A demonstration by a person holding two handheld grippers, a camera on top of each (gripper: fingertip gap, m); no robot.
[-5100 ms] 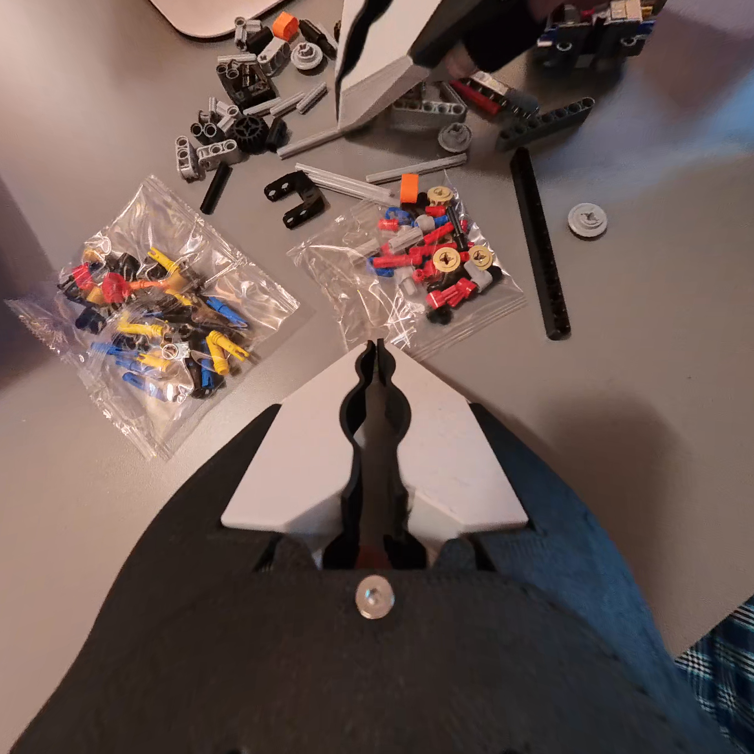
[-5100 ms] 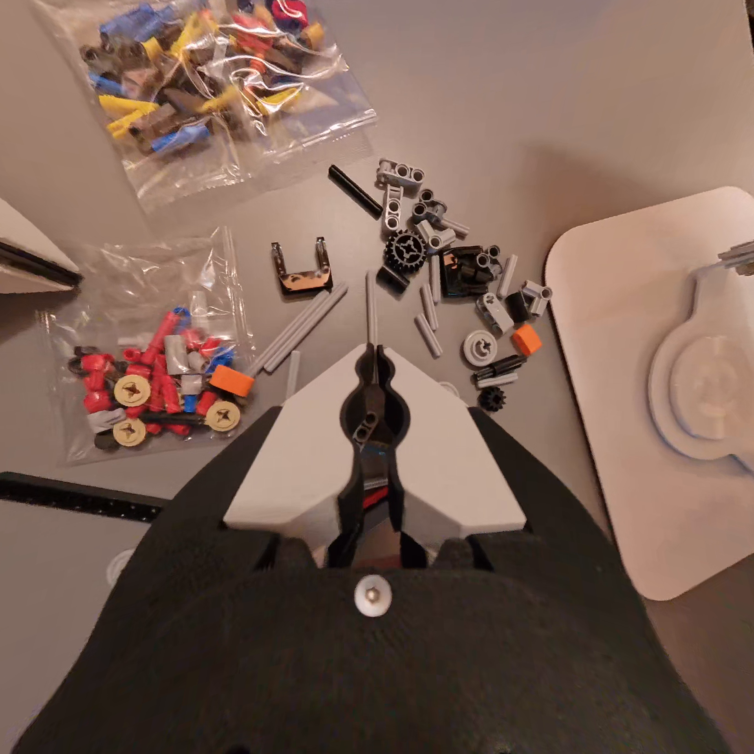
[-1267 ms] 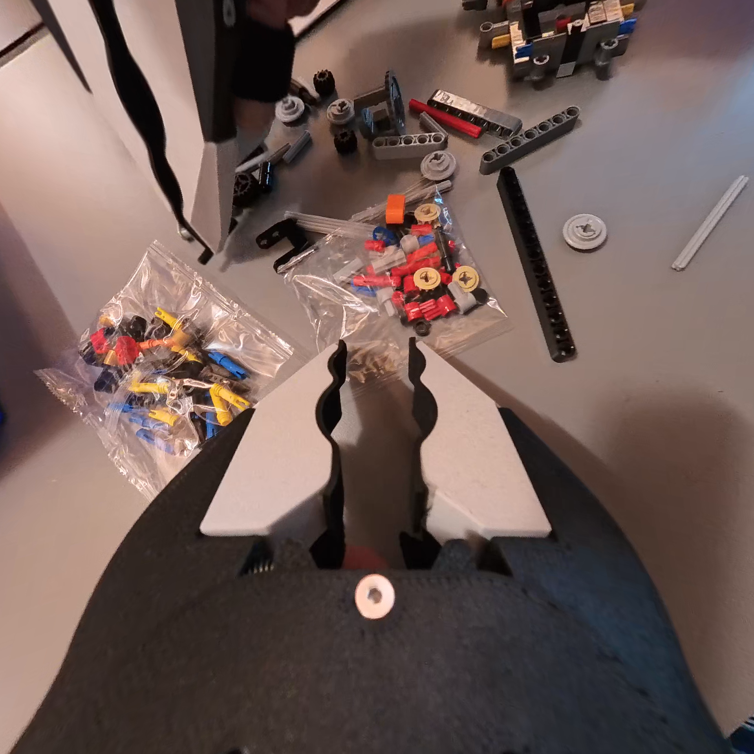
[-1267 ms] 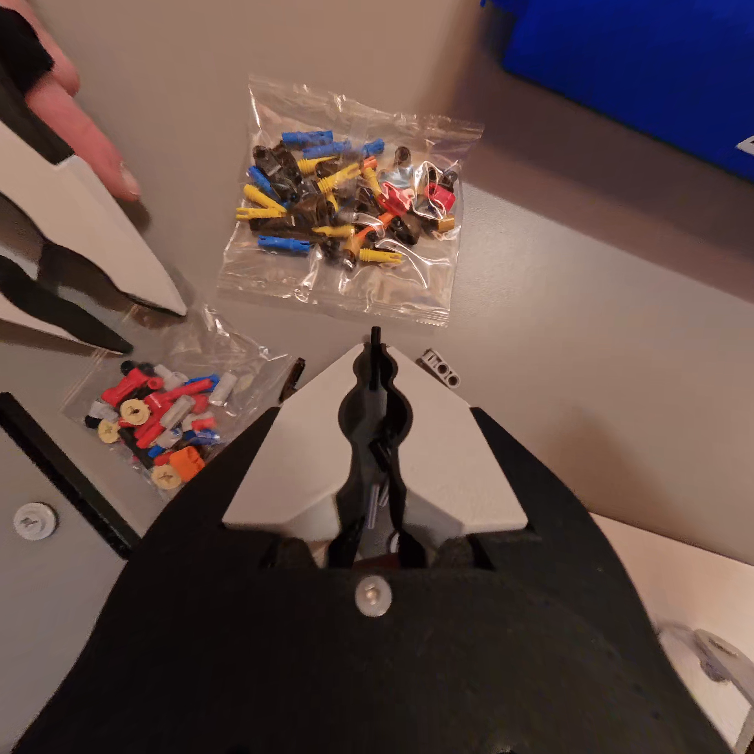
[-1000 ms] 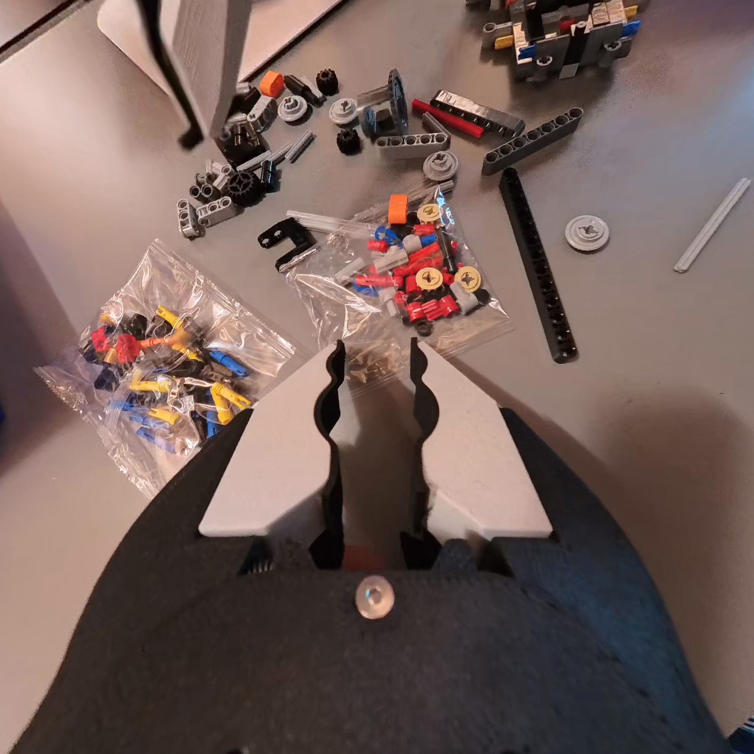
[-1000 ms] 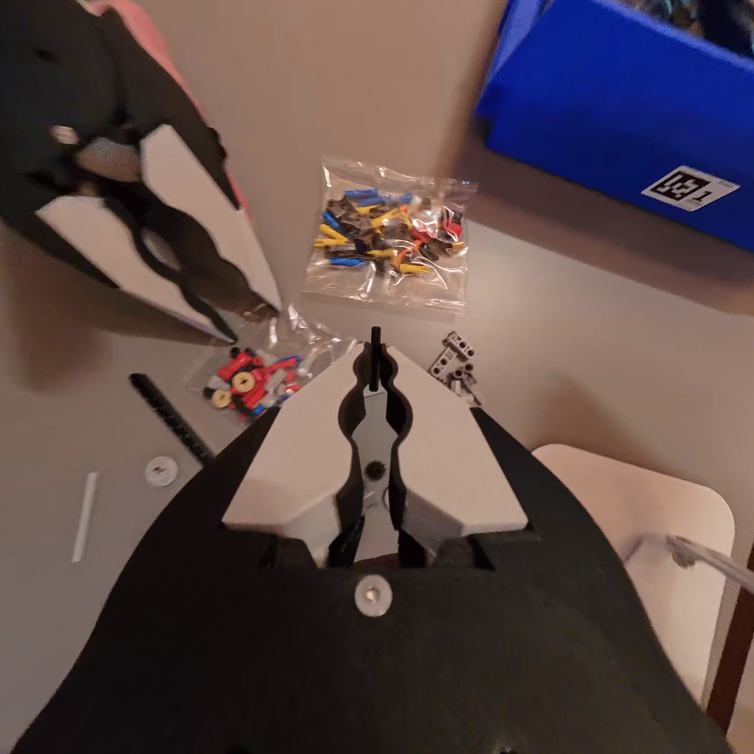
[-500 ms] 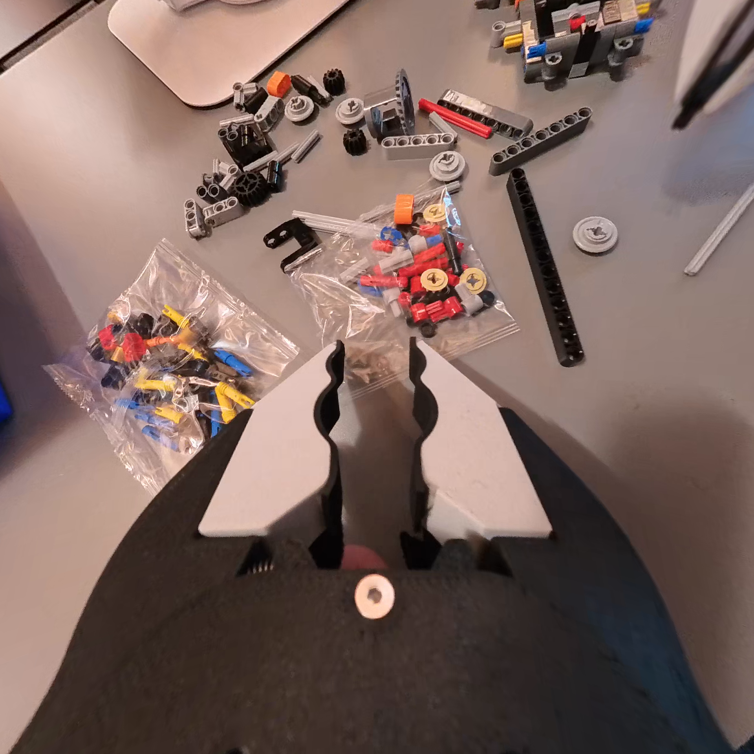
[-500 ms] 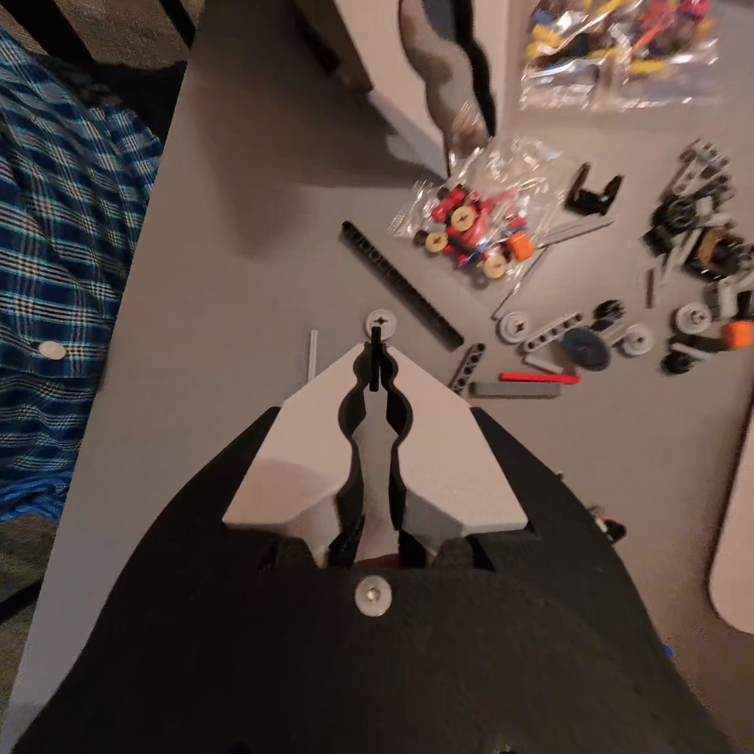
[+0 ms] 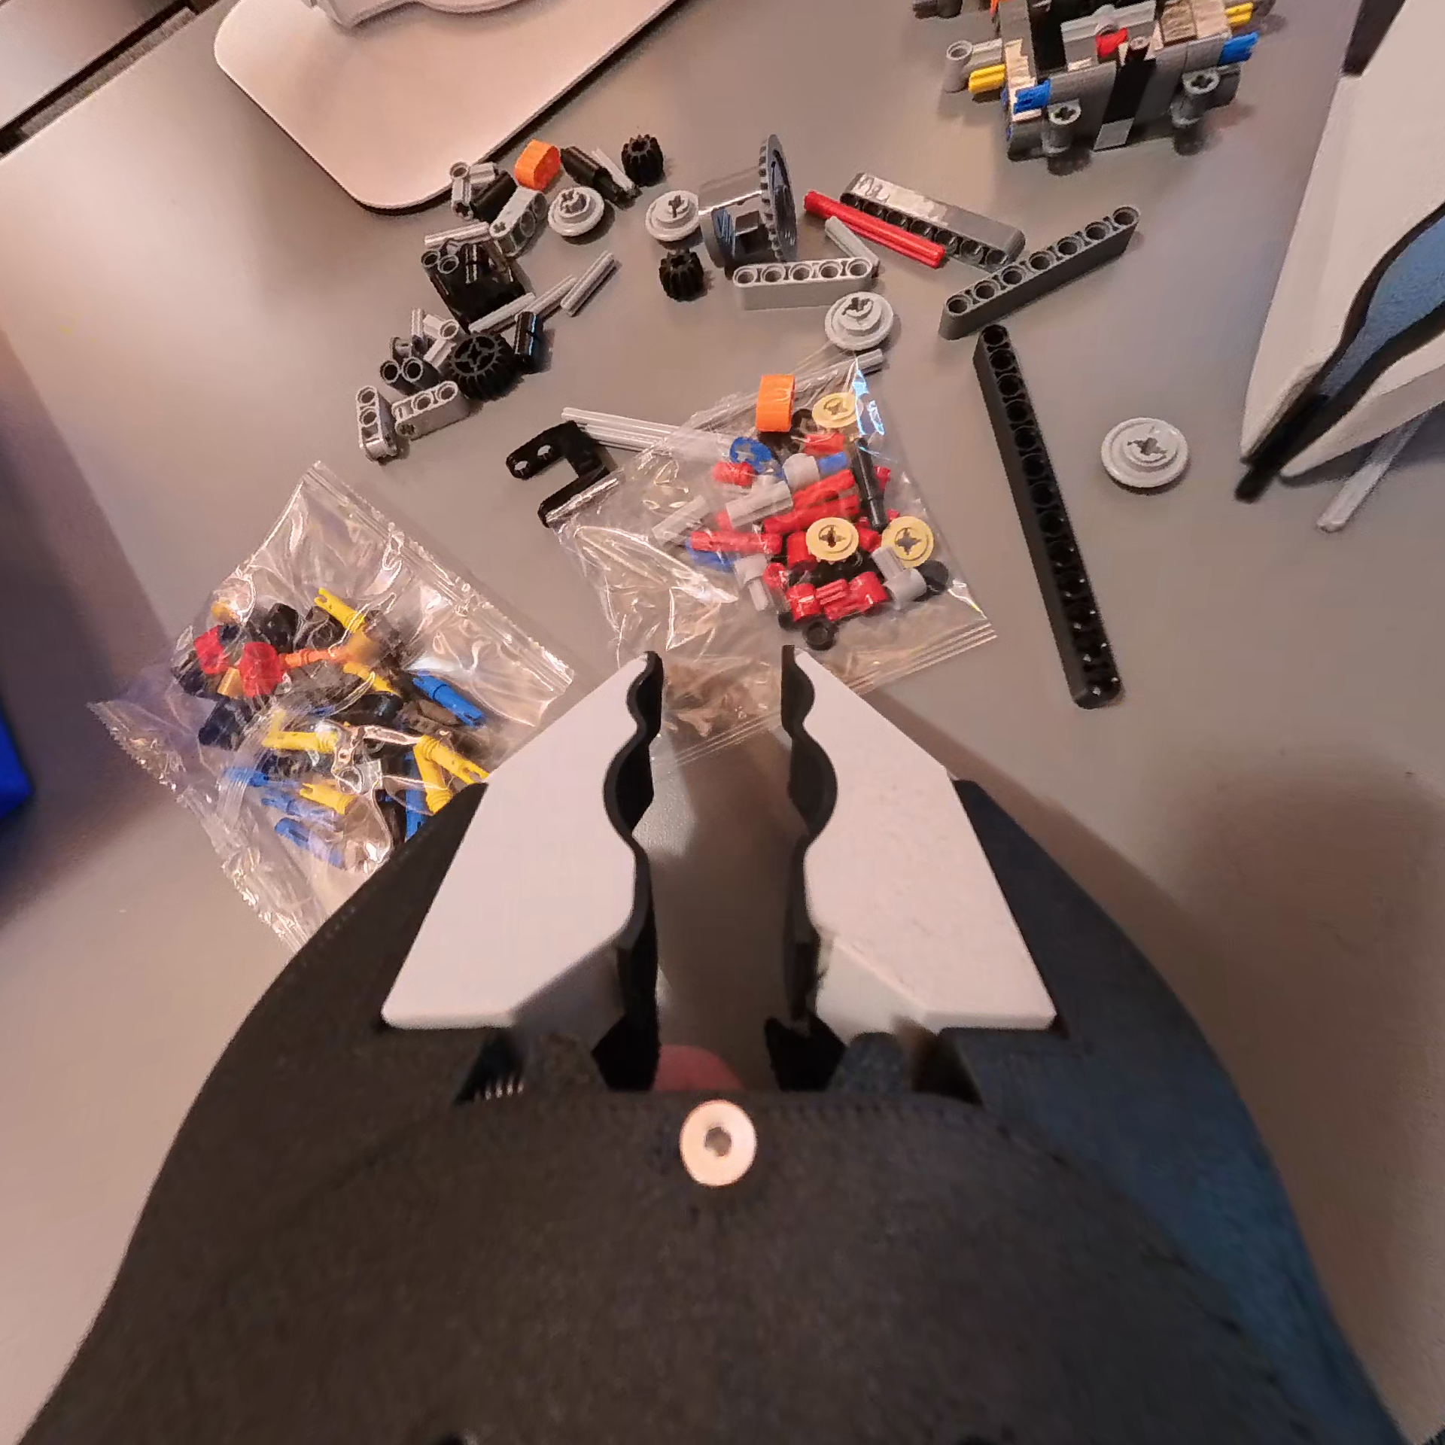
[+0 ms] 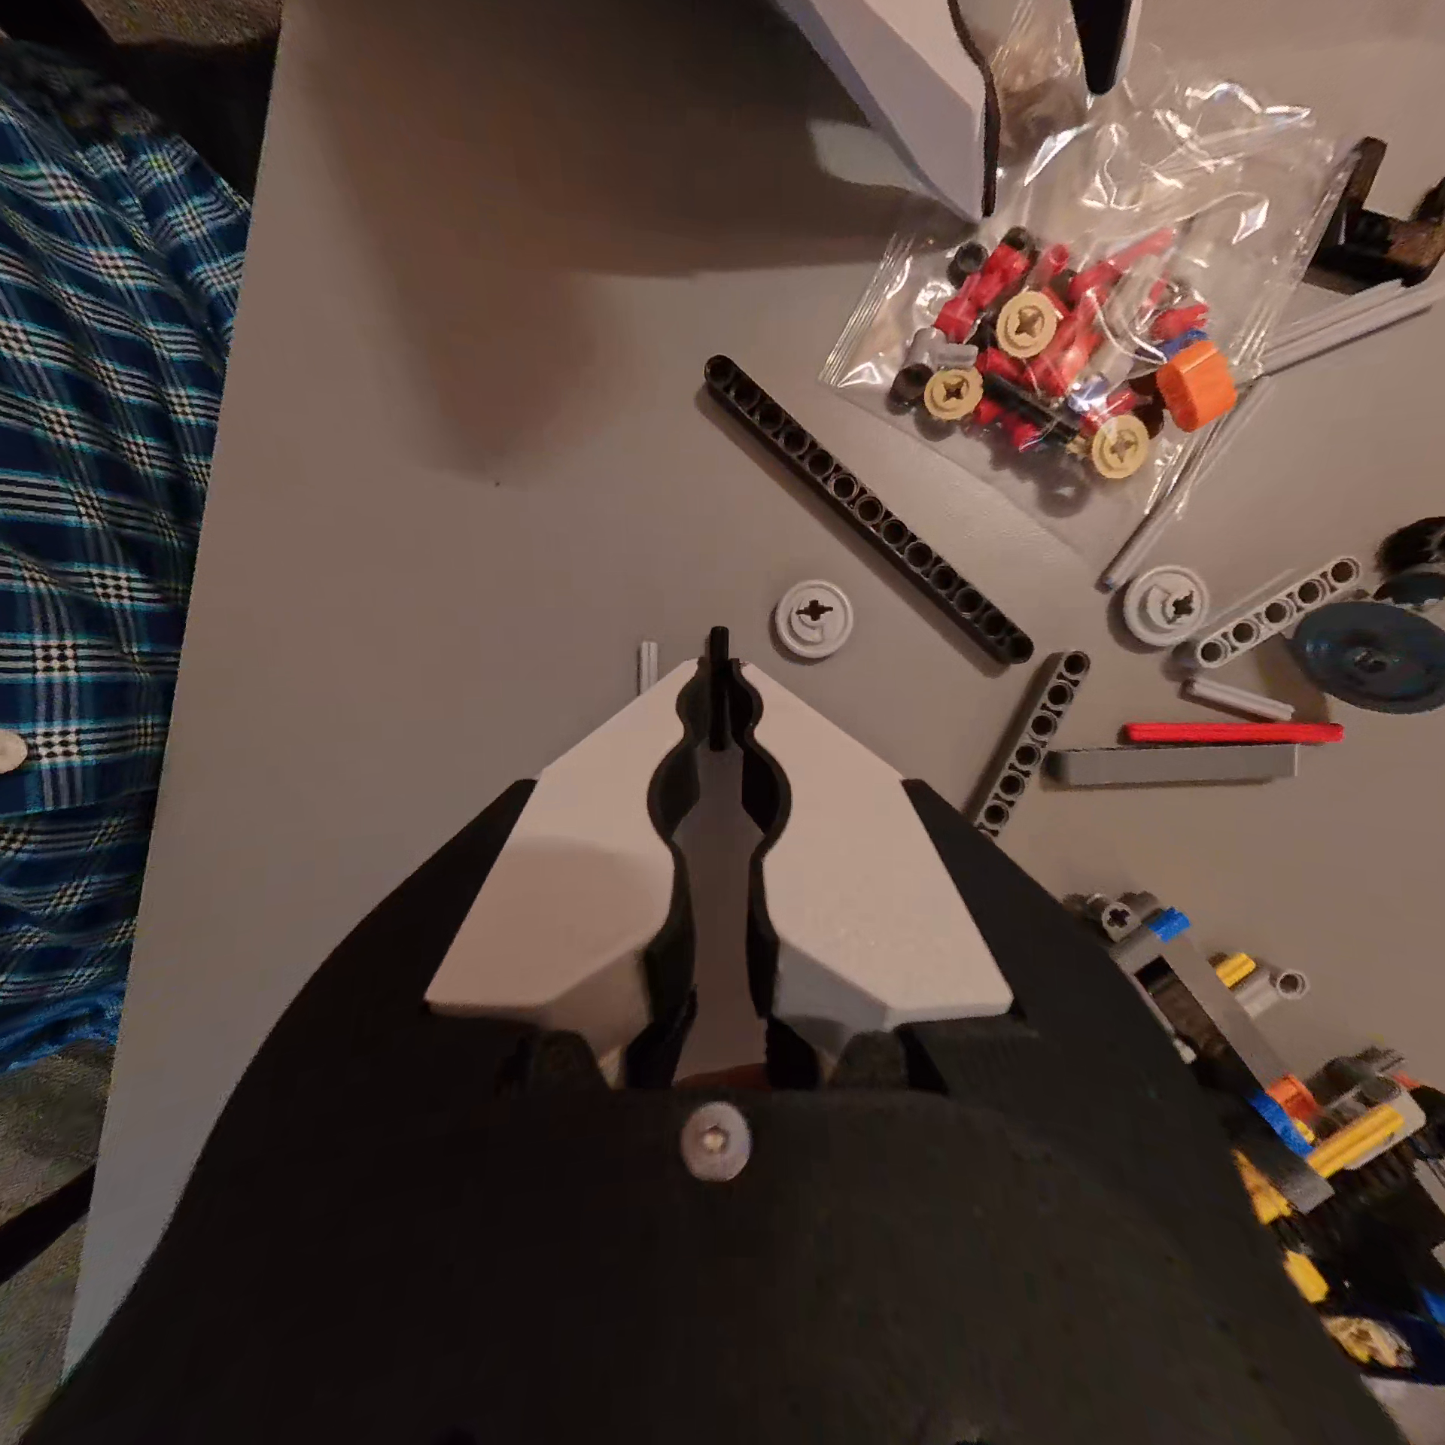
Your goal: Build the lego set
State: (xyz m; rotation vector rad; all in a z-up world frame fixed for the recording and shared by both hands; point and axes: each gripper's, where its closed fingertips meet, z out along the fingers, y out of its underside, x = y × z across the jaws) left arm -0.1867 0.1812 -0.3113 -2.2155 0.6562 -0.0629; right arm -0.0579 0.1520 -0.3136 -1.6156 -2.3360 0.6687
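We see the left gripper (image 9: 719,672) with its jaws parted and holding nothing, poised over the near edge of the clear bag of red and tan pieces (image 9: 790,539); a second bag of yellow and blue pieces (image 9: 313,704) lies just beside it on the grey table (image 9: 1173,821). The right gripper (image 10: 719,665) is clamped on a thin black axle (image 10: 717,688) above the table near a grey round piece (image 10: 813,622); the long black beam (image 10: 860,508) lies beyond it, and the partly built model (image 9: 1095,70) sits at the far edge.

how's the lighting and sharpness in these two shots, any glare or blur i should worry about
Left wrist view: even light, sharp on the loose parts, glare on the two clear bags, a soft shadow on the table right of the left tool, wide-angle bending at the edges. Right wrist view: dimmer and warmer, a big shadow under the other tool, the half-built model and plaid sleeve soft; the black pin in the right tool reads clearly.
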